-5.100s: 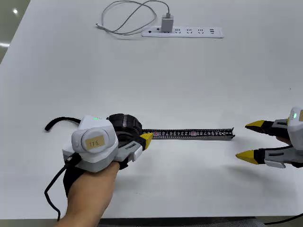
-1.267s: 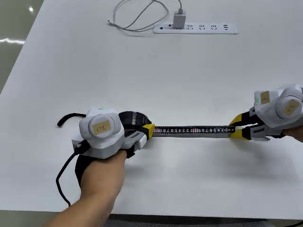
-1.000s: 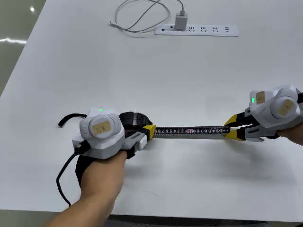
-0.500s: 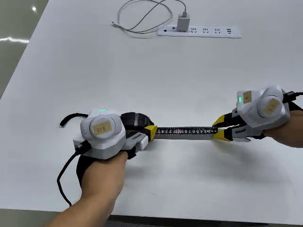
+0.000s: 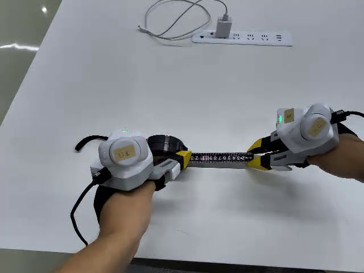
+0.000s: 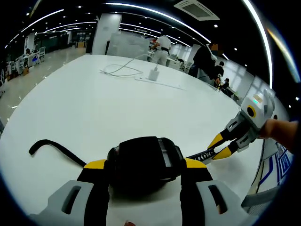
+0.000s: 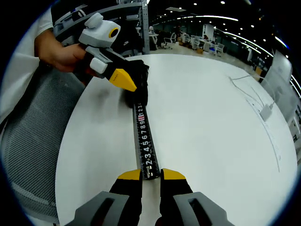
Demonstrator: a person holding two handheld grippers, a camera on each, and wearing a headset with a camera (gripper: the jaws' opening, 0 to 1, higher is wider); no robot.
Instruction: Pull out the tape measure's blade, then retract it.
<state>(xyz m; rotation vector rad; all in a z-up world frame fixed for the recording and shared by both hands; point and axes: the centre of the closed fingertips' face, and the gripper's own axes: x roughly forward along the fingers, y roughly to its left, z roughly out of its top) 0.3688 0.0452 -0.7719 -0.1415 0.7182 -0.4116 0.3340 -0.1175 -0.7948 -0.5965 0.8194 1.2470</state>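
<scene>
Blade stretched between two grippers.
The left gripper (image 6: pixel 146 164) had its jaws clamped around the tape measure case (image 5: pixel 162 145), steadying it on the table (image 5: pixel 170 85). Out from the case, the right gripper (image 7: pixel 151 175) pinched the blade (image 7: pixel 142 134) at its end, seemingly at the hook, likely to guide its retraction.

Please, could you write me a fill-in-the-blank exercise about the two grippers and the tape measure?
1. The left gripper grips the tape measure's case, which is ____ in colour.
2. The right gripper is shut on the tip of the ____.
3. The fingertips of both grippers are ____.
Missing words: black; blade; yellow.
</scene>
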